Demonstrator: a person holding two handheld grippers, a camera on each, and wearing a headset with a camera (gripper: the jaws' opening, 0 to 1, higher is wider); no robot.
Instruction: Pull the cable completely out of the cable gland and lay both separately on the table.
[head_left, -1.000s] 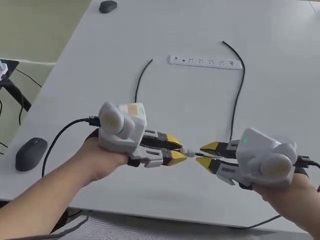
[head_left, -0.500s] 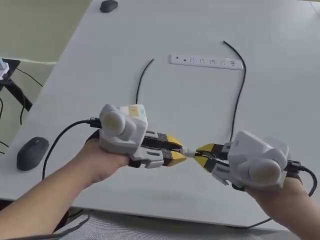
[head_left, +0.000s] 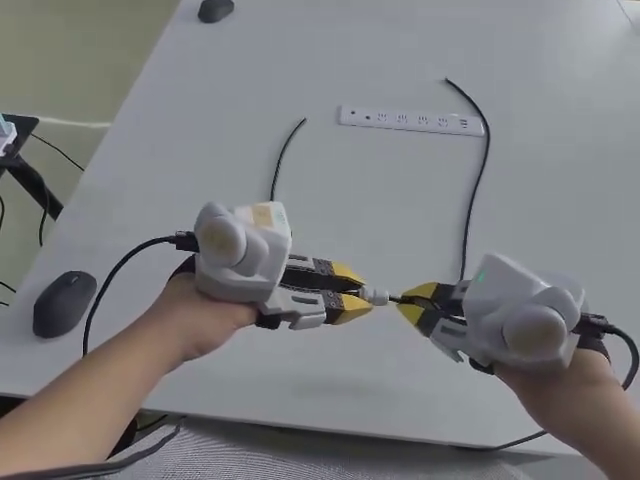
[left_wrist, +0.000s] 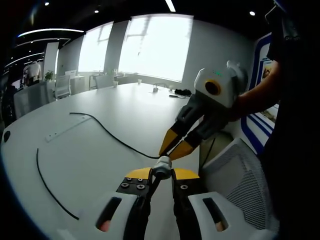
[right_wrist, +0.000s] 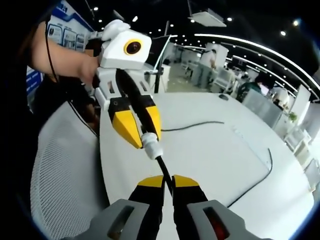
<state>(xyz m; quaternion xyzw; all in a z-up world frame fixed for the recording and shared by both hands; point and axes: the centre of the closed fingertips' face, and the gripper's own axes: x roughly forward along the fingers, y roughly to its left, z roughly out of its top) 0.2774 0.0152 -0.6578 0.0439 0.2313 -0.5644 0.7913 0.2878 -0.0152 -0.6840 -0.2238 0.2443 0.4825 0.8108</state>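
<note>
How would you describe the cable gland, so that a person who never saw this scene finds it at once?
Over the white table, the yellow-tipped left gripper and right gripper face tip to tip. Between them sits the cable gland, pinched by the left one: a small whitish plug, unlike the thin black cable leaving it.

A small white cable gland (head_left: 372, 295) is pinched, above the table, between the yellow jaw tips of the left gripper (head_left: 356, 292). A thin black cable (right_wrist: 163, 170) is still seated in it. The cable runs in a short straight line to the right gripper (head_left: 412, 302), whose jaws are closed around it.
</note>
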